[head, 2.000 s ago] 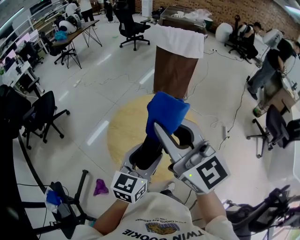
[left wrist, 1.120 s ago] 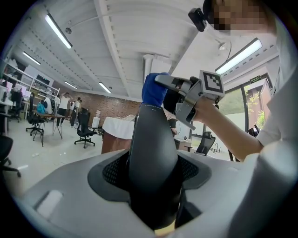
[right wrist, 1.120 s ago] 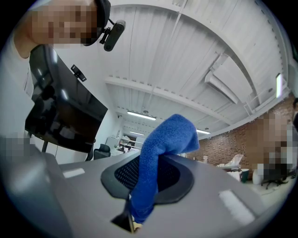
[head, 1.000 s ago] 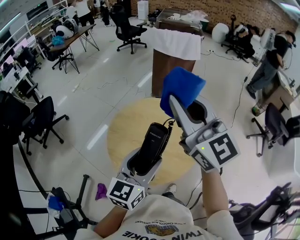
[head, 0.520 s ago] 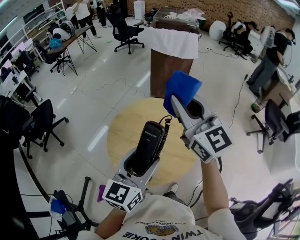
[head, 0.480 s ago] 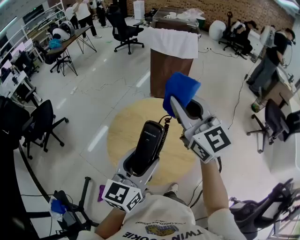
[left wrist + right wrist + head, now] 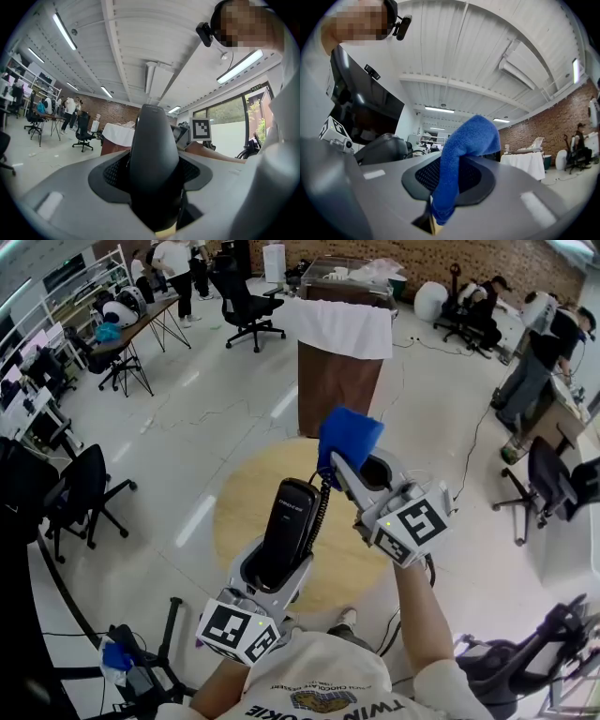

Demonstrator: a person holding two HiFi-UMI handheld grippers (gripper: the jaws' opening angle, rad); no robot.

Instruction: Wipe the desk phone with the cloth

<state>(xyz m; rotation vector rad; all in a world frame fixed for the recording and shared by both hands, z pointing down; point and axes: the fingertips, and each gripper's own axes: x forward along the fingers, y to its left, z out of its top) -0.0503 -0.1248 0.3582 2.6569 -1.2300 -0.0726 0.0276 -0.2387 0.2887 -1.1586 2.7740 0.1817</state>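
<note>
Mid-task, on the wiping step. At left, gripping the phone handset (image 7: 289,519) in the left claw (image 7: 272,568), spread wide around its lower half. Held upright over the round worktop (image 7: 242,498), well clear of it, with the coiled cord (image 7: 323,507) hanging alongside. At right, pinching the blue cloth (image 7: 349,435) in the right claw (image 7: 352,470), closed narrow on a fold. Positioned just beside the handset's top end; touching or not, hard to tell from above. Next, probably: press cloth onto the handset and draw it down its length, keeping the left grip firm. Reaching forward with both forearms, claws about level.
</note>
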